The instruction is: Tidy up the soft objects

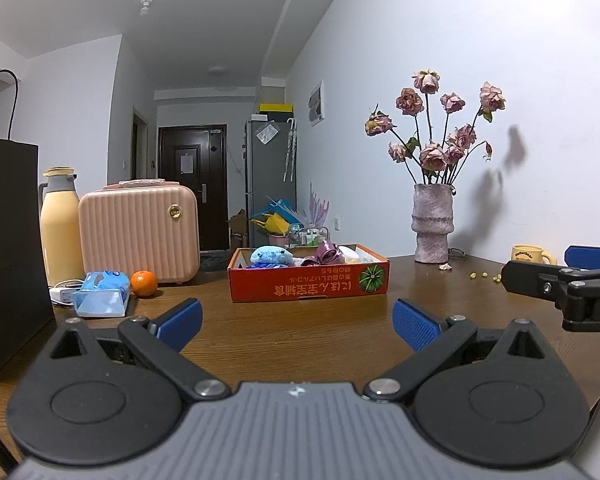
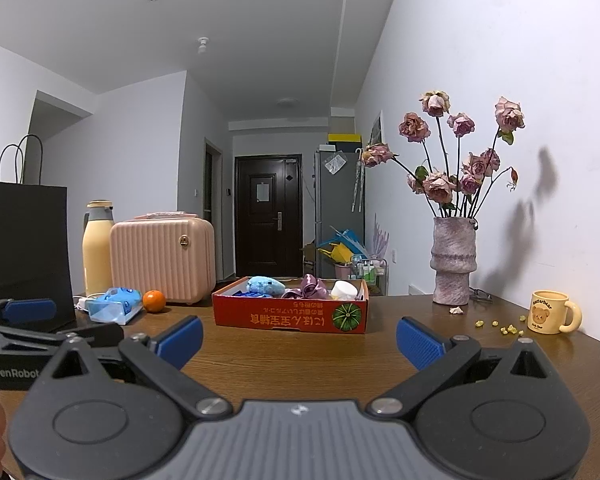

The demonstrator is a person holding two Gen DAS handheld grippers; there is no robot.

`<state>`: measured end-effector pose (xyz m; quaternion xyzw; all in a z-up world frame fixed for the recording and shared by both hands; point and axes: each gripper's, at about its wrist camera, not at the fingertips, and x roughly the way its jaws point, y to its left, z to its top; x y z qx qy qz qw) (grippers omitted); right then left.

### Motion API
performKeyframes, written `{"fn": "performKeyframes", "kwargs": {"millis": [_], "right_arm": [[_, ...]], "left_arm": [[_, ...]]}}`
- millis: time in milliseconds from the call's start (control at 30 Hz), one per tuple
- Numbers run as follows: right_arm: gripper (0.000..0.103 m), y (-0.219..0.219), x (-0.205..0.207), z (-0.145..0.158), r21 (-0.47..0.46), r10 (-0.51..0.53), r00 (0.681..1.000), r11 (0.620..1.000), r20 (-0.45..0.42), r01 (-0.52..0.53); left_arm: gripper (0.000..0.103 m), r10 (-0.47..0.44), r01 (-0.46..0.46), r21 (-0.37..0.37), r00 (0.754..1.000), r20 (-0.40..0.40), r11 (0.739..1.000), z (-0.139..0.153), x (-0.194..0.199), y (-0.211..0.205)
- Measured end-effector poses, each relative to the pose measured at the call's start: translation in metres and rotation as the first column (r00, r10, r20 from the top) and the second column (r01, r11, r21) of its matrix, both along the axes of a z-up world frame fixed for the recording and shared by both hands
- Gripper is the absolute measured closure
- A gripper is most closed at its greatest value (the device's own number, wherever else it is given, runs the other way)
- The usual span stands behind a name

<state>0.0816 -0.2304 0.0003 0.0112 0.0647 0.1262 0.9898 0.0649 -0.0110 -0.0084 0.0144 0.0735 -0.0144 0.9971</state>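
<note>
Both claws released, empty: left gripper [image 1: 296, 322], right gripper [image 2: 298, 338]. Box [image 1: 308, 284] sat frame center holding blue plush [image 1: 271, 257]; best approach low, pinch plush's middle.

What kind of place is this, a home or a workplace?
Most likely a home, a small flat: a wooden table with a vase of dried roses, a bear mug, and a fridge beside the entrance door.
</note>
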Motion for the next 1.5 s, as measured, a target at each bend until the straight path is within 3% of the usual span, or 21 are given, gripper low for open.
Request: {"fn": "performKeyframes", "kwargs": {"millis": [1500], "right_arm": [[0.0, 0.0029, 0.0067, -0.0028, -0.011, 0.001, 1.0, 1.0, -0.016, -0.001]], "left_arm": [[0.0, -0.029, 0.029, 0.006, 1.0, 0.003, 1.0, -0.002, 0.0006, 0.0029]]}}
